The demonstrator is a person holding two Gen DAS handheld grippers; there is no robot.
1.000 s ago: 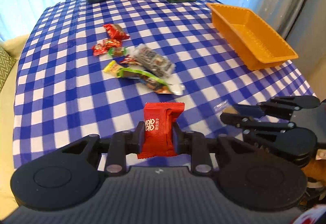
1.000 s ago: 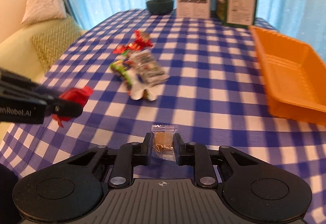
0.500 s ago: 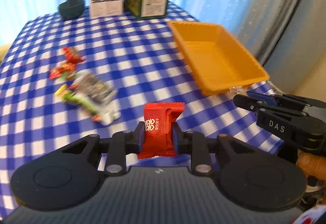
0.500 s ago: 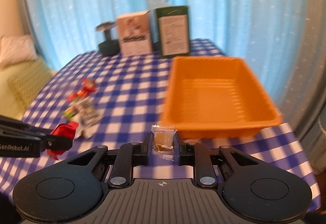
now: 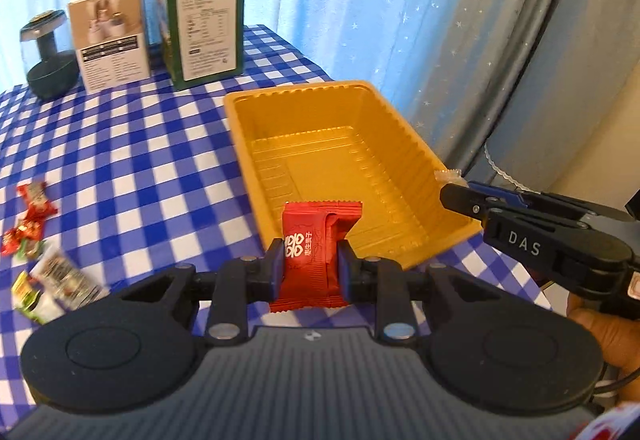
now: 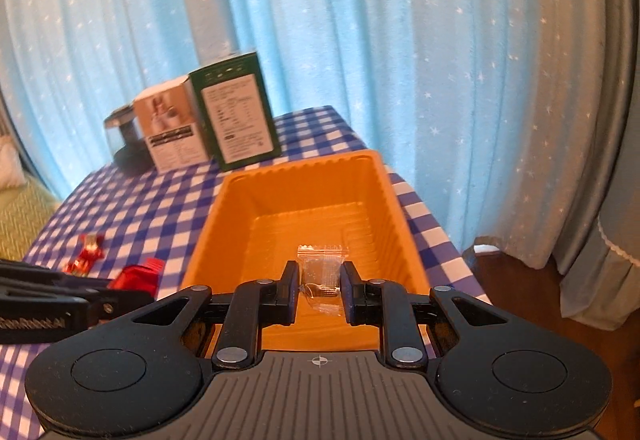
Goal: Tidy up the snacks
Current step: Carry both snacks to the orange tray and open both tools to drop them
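My left gripper (image 5: 310, 264) is shut on a red snack packet (image 5: 316, 252) and hangs just short of the near rim of the orange tray (image 5: 320, 156). My right gripper (image 6: 320, 282) is shut on a small clear-wrapped candy (image 6: 322, 274) and is over the near end of the orange tray (image 6: 236, 224). In the left wrist view the right gripper (image 5: 450, 192) comes in from the right at the tray's near right corner, the clear candy (image 5: 448, 176) at its tip. Nothing lies inside the tray. Loose snacks (image 5: 36, 240) remain on the checked cloth at the left.
A white box (image 5: 110, 36), a green box (image 5: 202, 24) and a dark jar (image 5: 48, 60) stand at the table's far edge. Blue curtains hang behind. The table's right edge runs just beyond the tray. A green sofa (image 6: 20, 216) is at the left.
Both grippers have swung right from the snack pile to the orange tray, each still holding its snack. The tray now fills the middle of both views.
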